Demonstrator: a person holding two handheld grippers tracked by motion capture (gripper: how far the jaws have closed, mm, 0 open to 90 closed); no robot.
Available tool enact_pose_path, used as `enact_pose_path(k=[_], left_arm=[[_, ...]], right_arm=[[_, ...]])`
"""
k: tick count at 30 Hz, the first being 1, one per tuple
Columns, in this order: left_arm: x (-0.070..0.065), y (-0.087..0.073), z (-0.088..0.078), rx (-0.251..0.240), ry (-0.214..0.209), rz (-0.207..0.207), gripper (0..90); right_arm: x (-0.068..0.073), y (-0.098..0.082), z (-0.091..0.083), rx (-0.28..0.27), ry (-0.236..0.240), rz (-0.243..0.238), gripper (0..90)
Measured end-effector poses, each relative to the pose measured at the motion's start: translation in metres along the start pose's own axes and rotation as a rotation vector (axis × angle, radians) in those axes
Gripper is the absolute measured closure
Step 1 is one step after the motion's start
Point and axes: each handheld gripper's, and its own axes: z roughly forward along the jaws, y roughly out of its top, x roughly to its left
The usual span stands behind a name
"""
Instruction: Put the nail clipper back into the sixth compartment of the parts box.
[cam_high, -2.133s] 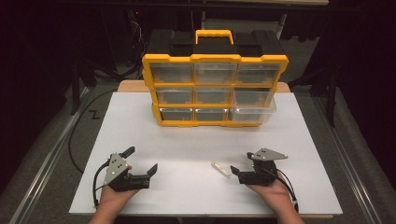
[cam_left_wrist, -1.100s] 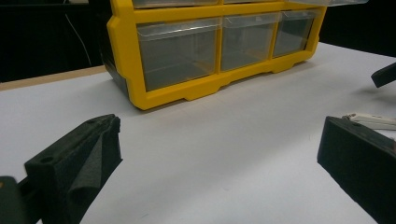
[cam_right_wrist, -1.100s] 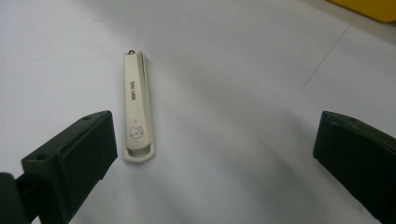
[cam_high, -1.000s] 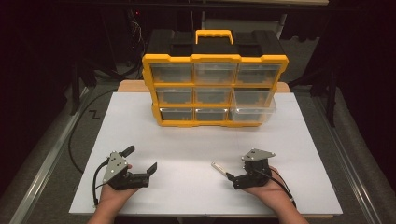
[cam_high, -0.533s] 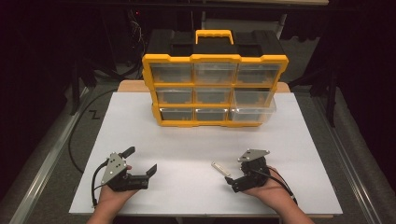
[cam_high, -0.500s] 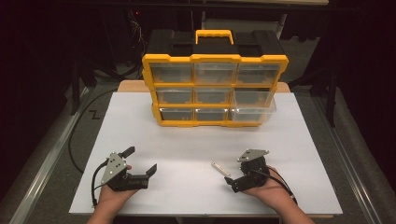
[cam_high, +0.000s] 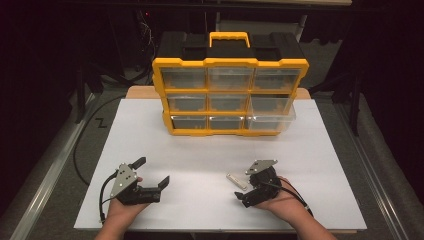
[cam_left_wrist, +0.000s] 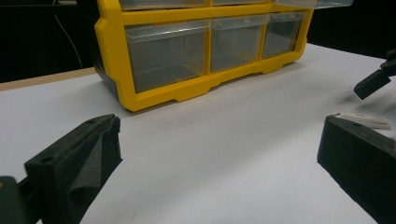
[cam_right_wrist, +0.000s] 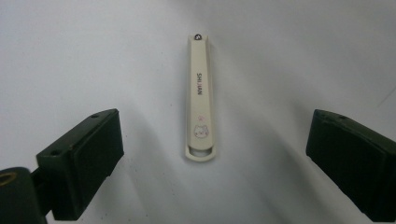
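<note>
Your right hand-held gripper (cam_right_wrist: 212, 163) is spread wide, jaws closing a little, around one nail clipper (cam_right_wrist: 200, 95) lying flat on the white worktop (cam_high: 200, 150). One yellow drawer box (cam_high: 229, 92) stands far behind; nothing blocks you.

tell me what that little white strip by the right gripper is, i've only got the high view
Observer: In the right gripper view it is a cream nail clipper with a small cat print near one end.
Operator: are the jaws on it yet
Observer: No. The right gripper is open; the clipper lies lengthwise between the jaws, clear of both pads, flat on the white table. The jaws have just been closing slightly.
Operator: left one doing anything
Observer: The left gripper is open with nothing between its jaws, looking toward the yellow drawer organizer, whose bottom-row clear drawers look empty there.
</note>
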Motion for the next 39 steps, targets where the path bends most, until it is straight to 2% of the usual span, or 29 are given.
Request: enact_pose_path(k=[8,14,18,26,29,35,39], left_arm=[[0.0,0.0,0.001,0.003,-0.002,0.002,0.3],[0.001,0.0,0.002,0.002,-0.002,-0.001,0.3],[0.0,0.0,0.003,0.002,-0.006,0.003,0.3],[0.0,0.0,0.005,0.002,-0.01,0.005,0.3],[0.001,0.0,0.005,0.003,-0.006,0.004,0.3],[0.001,0.001,0.005,0.003,0.005,0.005,0.3],[0.002,0.001,0.003,-0.001,0.009,-0.001,0.3]], right_arm=[[0.0,0.014,0.006,0.048,0.015,-0.009,11.0],[0.004,0.021,0.009,0.062,0.024,-0.034,19.3],[0.004,0.026,0.01,0.075,0.05,-0.044,31.9],[0.002,0.035,0.016,0.089,0.08,-0.031,48.7],[0.0,0.038,0.018,0.084,0.078,-0.026,54.4],[0.003,0.045,0.02,0.079,0.074,-0.048,67.2],[0.003,0.048,0.021,0.091,0.064,-0.06,71.4]])
